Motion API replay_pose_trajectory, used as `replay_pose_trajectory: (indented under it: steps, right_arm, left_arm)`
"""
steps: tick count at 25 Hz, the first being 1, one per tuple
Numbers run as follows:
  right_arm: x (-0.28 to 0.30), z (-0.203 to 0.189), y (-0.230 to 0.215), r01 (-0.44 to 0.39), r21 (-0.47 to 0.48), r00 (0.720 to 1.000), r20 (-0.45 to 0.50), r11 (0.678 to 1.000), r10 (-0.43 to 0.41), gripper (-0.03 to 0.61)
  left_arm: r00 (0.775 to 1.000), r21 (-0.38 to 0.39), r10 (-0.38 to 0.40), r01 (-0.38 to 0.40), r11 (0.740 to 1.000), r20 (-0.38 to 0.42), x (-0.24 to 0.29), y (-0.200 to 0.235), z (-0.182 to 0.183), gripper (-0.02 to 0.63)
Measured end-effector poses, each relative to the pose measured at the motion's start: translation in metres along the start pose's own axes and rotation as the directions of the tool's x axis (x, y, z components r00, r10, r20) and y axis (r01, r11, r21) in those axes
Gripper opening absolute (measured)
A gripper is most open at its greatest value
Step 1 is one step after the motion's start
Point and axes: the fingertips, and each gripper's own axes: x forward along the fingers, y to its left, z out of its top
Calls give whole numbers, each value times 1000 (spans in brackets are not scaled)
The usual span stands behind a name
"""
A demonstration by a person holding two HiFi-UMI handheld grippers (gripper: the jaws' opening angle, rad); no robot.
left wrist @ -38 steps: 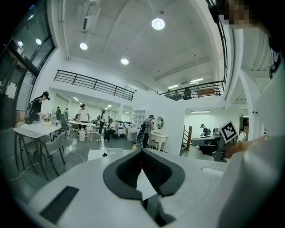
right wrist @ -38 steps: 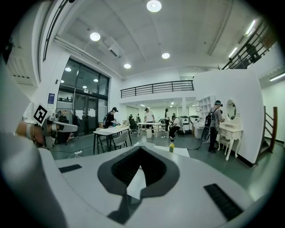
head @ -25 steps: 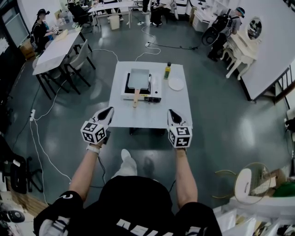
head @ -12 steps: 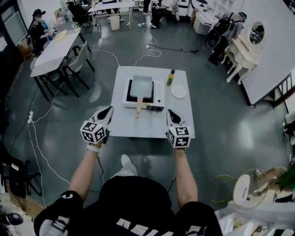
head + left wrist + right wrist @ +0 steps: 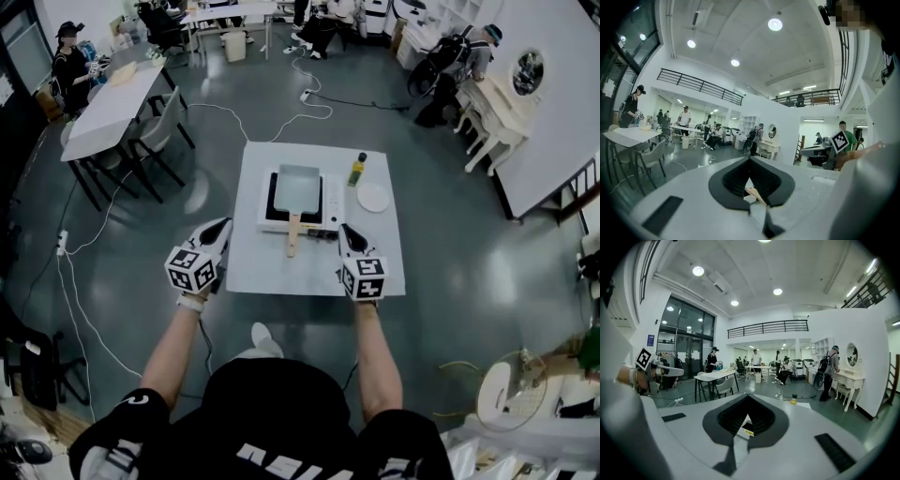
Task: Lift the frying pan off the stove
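Frying pan [image 5: 297, 177]: rectangular, grey, sitting on the stove at upper centre of the head view; neither gripper touches it
Pan handle [image 5: 292, 235]: wooden, pointing down-frame, reaching past the stove's near edge over the tabletop
Stove [image 5: 332, 202]: portable, white body with black top, on the far half of the table
Table [image 5: 255, 269]: white, square, centre of frame on a grey floor
Bottle [image 5: 357, 170]: yellow-green, dark cap, upright just right of the stove
Plate [image 5: 373, 197]: white, round, right of the stove, below the bottle
Left gripper [image 5: 223, 225]: jaws clenched together with nothing between them; held in the air at the table's lower left, well apart from the pan; same closed tips in its own view [image 5: 750, 160]
Right gripper [image 5: 345, 230]: jaws clenched, empty; held in the air over the table's lower right, near the stove's corner, not touching it; closed tips in its own view [image 5: 748, 397]
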Motion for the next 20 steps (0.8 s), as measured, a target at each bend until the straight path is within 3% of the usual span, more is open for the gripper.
replay_pose_trajectory:
  steps: [20]
  right_arm:
    - [94,19,26,9,7,1000,-1,1000,-9,-5]
  left_arm:
    - [1000,2,-24,24,1000,-13,35,92,14,-2]
